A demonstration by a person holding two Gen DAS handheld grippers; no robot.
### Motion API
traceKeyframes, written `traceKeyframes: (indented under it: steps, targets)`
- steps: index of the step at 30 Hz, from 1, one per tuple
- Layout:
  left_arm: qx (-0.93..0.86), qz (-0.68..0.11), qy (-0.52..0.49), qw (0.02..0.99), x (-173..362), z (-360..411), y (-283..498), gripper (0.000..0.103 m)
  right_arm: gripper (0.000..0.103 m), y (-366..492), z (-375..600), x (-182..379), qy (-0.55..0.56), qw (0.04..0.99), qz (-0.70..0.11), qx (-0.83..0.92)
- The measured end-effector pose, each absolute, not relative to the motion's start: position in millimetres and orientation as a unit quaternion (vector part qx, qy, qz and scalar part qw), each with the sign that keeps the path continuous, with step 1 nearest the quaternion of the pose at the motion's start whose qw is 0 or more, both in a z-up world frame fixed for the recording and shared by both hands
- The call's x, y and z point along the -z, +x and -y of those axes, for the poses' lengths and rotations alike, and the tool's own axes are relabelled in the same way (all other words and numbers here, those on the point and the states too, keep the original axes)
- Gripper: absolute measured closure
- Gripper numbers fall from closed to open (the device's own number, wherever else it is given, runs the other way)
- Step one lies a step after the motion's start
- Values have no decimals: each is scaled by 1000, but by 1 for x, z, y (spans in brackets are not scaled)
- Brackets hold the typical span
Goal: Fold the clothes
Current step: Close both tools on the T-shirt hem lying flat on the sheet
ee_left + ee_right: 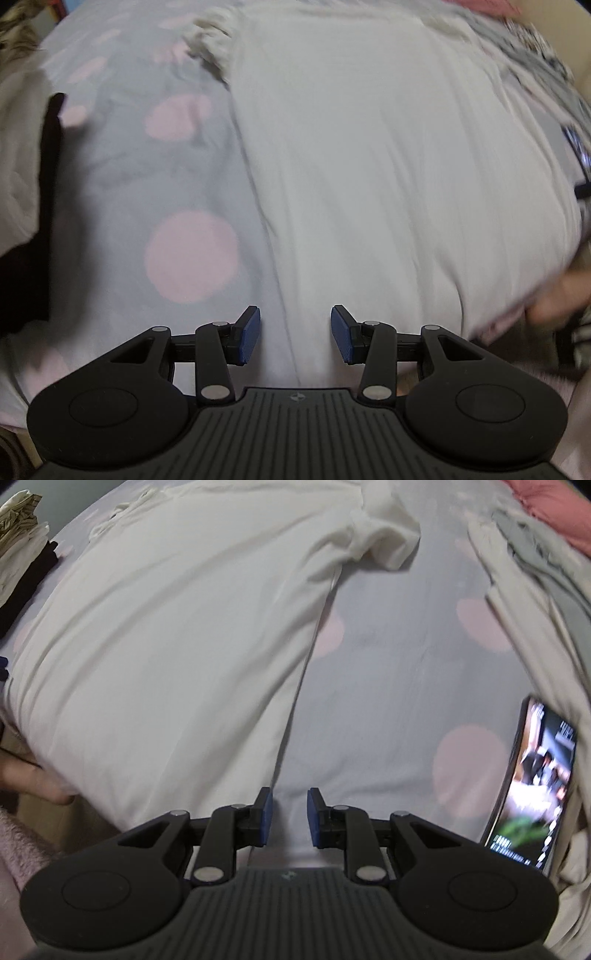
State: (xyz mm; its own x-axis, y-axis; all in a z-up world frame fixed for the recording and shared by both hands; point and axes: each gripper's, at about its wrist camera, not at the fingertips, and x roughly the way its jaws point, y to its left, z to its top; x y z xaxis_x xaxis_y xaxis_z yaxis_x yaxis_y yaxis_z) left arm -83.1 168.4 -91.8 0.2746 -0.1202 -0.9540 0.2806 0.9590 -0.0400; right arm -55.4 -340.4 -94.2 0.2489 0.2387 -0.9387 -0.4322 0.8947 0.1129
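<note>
Hovering over white T-shirt (388, 166) laid flat on dotted bedsheet (155, 177). Left gripper (295, 334) jaws apart, empty, above hem; right gripper (289, 818) jaws apart, narrower gap, empty, astride shirt's side edge.

Risks:
- Thin fabric: pads may pinch bedsheet too.
- Sleeve (388, 542) bunched at 1 o'clock, right view: fold goes crooked.
- Phone (532, 794) at 3 o'clock: swept cloth may snag it.
- Motion blur: misjudged edge.

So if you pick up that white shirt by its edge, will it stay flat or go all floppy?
Probably floppy: the white shirt lies wrinkled, its sleeve bunched, so it looks like thin, soft cloth. It likely droops and drags on the dotted bedsheet. It seems light.
</note>
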Motion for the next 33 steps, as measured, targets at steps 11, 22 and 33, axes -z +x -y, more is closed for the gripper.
traceKeyframes:
  steps: [11, 22, 33]
  targets:
    - [116, -592, 92, 792, 105, -153, -79, 73, 84, -71, 337, 106, -49, 762, -598, -244]
    - [113, -585, 62, 801, 103, -157, -76, 102, 99, -73, 323, 108, -48, 748, -614, -248]
    - [96, -613, 25, 784, 84, -177, -78, 102, 101, -70, 348, 81, -54, 730, -653, -192]
